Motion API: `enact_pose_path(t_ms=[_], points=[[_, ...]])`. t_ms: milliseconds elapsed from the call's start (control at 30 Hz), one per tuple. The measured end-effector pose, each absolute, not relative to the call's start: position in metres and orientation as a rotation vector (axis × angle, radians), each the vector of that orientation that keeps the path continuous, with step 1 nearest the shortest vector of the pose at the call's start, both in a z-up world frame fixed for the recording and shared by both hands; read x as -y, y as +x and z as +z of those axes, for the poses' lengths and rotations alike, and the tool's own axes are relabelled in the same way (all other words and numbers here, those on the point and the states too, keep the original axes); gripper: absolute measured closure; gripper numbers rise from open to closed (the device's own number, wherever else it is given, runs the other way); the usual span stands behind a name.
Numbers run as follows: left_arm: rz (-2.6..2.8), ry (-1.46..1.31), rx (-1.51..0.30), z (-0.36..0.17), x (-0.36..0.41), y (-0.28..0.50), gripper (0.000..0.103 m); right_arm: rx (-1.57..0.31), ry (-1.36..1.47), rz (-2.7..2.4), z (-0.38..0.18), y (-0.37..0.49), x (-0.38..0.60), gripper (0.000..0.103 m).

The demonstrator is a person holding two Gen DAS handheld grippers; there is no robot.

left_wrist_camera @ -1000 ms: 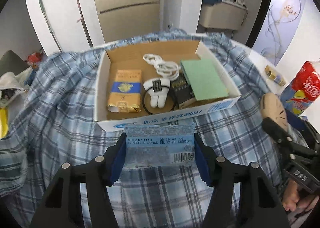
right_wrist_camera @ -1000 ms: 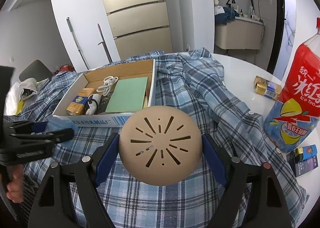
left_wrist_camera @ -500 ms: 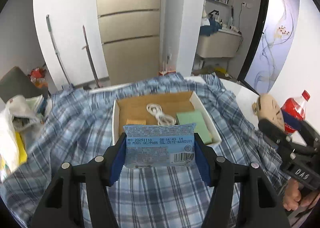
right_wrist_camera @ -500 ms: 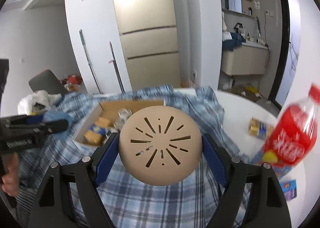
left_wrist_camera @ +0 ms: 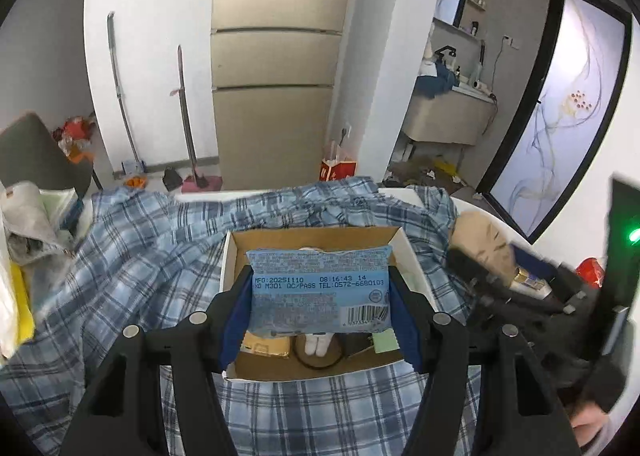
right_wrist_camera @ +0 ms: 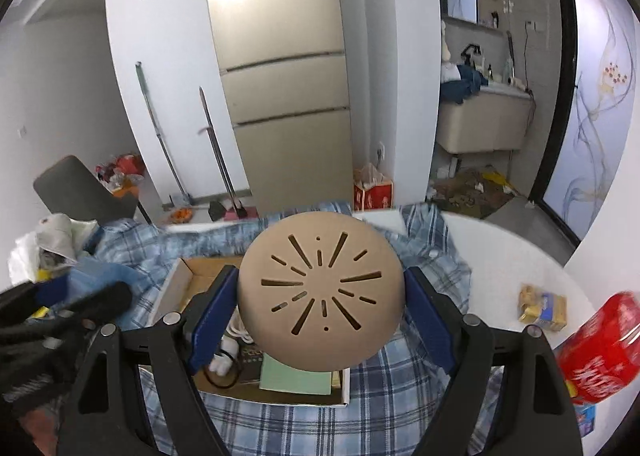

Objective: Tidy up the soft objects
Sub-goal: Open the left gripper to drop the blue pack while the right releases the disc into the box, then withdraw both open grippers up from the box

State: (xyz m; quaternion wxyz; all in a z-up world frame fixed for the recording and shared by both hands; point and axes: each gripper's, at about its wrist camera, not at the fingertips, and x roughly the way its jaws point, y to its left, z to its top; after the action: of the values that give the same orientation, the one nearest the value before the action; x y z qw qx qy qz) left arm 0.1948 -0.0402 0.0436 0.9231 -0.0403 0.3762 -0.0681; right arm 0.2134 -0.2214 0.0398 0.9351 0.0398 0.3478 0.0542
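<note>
My left gripper [left_wrist_camera: 320, 296] is shut on a light blue tissue pack [left_wrist_camera: 320, 290] and holds it above the open cardboard box [left_wrist_camera: 312, 370]. My right gripper [right_wrist_camera: 320, 296] is shut on a round tan bun-shaped soft toy [right_wrist_camera: 320, 290], also above the box [right_wrist_camera: 188, 276]. The box holds a green pad [right_wrist_camera: 296, 376], a white cable, a small white figure and a yellow packet [left_wrist_camera: 266, 344], partly hidden by the held things. The toy shows at the right of the left wrist view [left_wrist_camera: 480, 240]. The left gripper shows blurred at the left of the right wrist view [right_wrist_camera: 60, 308].
A blue plaid shirt [left_wrist_camera: 140, 256] covers the white round table [right_wrist_camera: 500, 256]. A red iced-tea bottle [right_wrist_camera: 600, 352] and a small yellow packet [right_wrist_camera: 542, 306] stand at the right. A pile of bags [left_wrist_camera: 24, 240] lies at the left. A fridge and mops are behind.
Both grippers have risen and tilted up, so the box looks smaller and lower and more of the room shows. Each still holds its object.
</note>
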Motion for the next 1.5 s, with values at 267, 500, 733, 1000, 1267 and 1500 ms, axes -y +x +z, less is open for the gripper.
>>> enact_pose_path(t_ms=[267, 500, 733, 1000, 1267, 1500], points=[[-0.095, -0.045, -0.848, 0.003, 0.032, 0.213, 0.038, -0.881, 0.006, 0.230, -0.024, 0.231, 0.198, 0.022], [-0.100, -0.054, -0.936, -0.028, 0.024, 0.230, 0.038, -0.965, -0.003, 0.254, -0.055, 0.237, 0.189, 0.021], [-0.095, -0.050, -1.005, -0.052, 0.027, 0.240, 0.034, -0.991, -0.023, 0.291, -0.065, 0.241, 0.185, 0.020], [-0.113, -0.016, -0.931, -0.043, 0.032, 0.235, 0.016, -0.995, -0.014, 0.317, -0.065, 0.240, 0.184, 0.017], [-0.113, -0.028, -0.819, -0.019, 0.032, 0.223, 0.016, -0.967, 0.013, 0.322, -0.053, 0.238, 0.190, 0.016], [-0.090, 0.007, -0.562, 0.035, 0.040, 0.184, 0.016, -0.884, 0.045, 0.320, -0.023, 0.231, 0.199, 0.016]])
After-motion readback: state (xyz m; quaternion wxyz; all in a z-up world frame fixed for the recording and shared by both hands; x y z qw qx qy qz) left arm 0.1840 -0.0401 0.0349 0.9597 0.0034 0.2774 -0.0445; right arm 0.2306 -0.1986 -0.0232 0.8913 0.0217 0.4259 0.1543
